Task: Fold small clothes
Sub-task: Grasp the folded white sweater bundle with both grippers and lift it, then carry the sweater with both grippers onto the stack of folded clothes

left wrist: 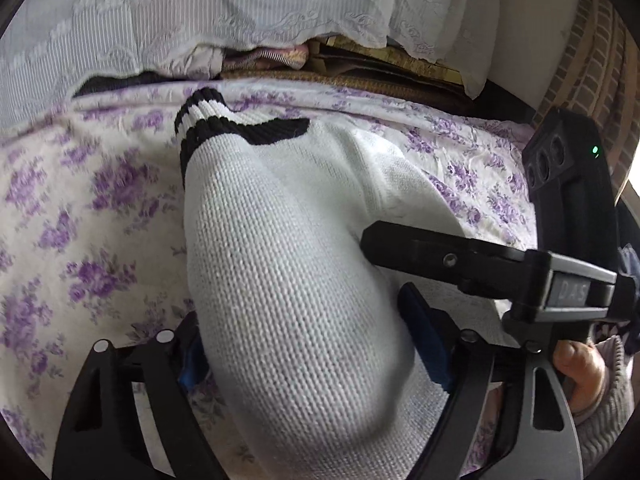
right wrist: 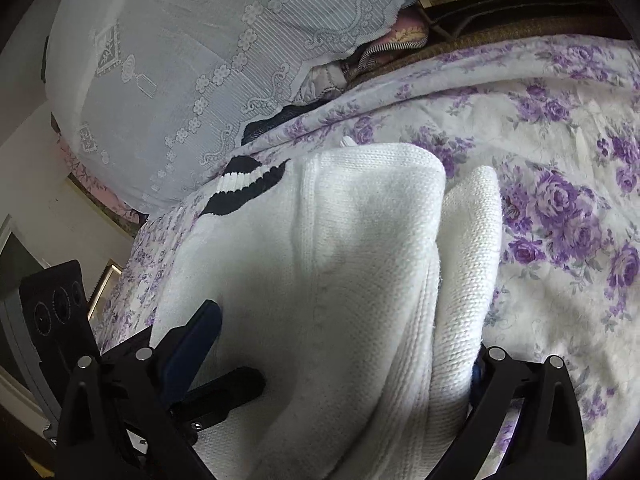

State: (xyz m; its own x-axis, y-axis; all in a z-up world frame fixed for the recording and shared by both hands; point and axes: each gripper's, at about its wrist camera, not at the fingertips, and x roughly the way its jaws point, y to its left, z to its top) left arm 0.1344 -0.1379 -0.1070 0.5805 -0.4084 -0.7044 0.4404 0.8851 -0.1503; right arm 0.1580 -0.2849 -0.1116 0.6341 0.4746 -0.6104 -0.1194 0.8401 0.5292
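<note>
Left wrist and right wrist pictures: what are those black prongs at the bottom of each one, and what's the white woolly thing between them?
There is no robot here. A person holds a hand-operated clamp with two fingers in each hand, and a small wide-angle camera on each clamp looks forward along its fingers. One picture comes from the left gripper, the other from the right gripper. The left picture also shows a hand gripping the other tool.

The surface is a sheet with purple flowers, and a pale lace cloth hangs behind it. The woolly thing is a white knitted sweater with a black-and-white striped cuff.

In both pictures a bunch of the sweater fills the gap between the fingers and rises towards the camera. So each clamp appears to be gripping it, for folding.
</note>
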